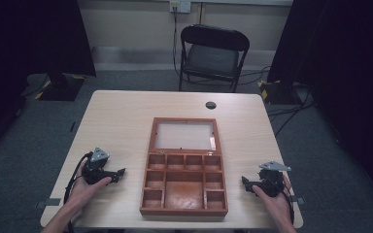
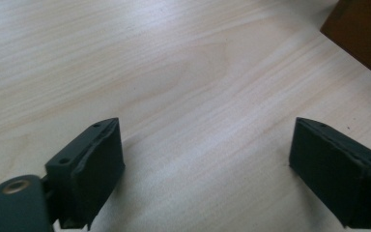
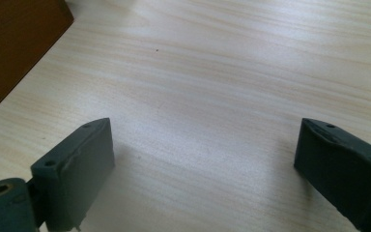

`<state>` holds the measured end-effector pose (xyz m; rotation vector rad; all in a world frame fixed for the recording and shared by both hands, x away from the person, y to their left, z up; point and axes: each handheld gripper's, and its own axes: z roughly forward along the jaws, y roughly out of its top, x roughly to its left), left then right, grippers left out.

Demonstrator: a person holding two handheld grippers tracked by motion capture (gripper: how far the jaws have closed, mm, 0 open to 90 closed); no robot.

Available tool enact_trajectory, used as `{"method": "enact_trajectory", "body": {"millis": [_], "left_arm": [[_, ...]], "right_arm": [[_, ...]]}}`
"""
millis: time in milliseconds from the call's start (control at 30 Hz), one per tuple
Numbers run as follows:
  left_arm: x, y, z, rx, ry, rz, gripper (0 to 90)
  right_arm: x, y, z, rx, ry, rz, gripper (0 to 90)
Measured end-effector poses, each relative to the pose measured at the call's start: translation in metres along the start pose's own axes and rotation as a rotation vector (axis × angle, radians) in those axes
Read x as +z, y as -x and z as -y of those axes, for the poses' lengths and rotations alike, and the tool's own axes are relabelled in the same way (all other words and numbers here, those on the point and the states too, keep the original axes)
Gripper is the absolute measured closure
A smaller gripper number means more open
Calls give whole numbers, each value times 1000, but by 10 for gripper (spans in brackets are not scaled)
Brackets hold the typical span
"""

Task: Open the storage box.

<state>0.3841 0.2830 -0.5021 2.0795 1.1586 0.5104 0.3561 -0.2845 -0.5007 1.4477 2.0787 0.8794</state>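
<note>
Now, line by line:
Desk (image 1: pixel 126 116): light wood grain, seen from above; a small dark round grommet (image 1: pixel 211 105) sits near its far edge at 12 o'clock.
Wooden compartment box (image 1: pixel 184 187): reddish-brown, lying open at the middle of the desk, between the two tools and apart from both.
Box lid (image 1: pixel 184 135): laid flat at 12 o'clock from the tray, with a pale pane set in its wooden frame.
Box tray: a row of small cells along its far side, small cells down both sides, and one larger cell toward 6 o'clock.
Left tool (image 1: pixel 121 172): at 9 o'clock from the box, held in the person's left hand (image 1: pixel 85 187), pointing toward the box.
Left tool state: released, jaws spread wide with only bare desk between them; a corner of the box (image 2: pixel 362 34) shows at 1 o'clock in the left gripper view.
Right tool (image 1: pixel 244 181): at 3 o'clock from the box, held in the person's right hand (image 1: pixel 277 199), pointing toward the box.
Right tool state: released, jaws wide apart over bare desk; the box side (image 3: pixel 14 43) shows at 10 o'clock in the right gripper view.
Folding chair (image 1: pixel 213 56): dark, on the floor beyond the desk at 12 o'clock.
</note>
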Motion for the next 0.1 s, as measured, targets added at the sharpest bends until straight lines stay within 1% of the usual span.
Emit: {"method": "enact_trajectory", "body": {"millis": [100], "left_arm": [[0,0,0,-2,-1,-2,92]], "right_arm": [[1,-1,-1,6,-3,10,36]]}}
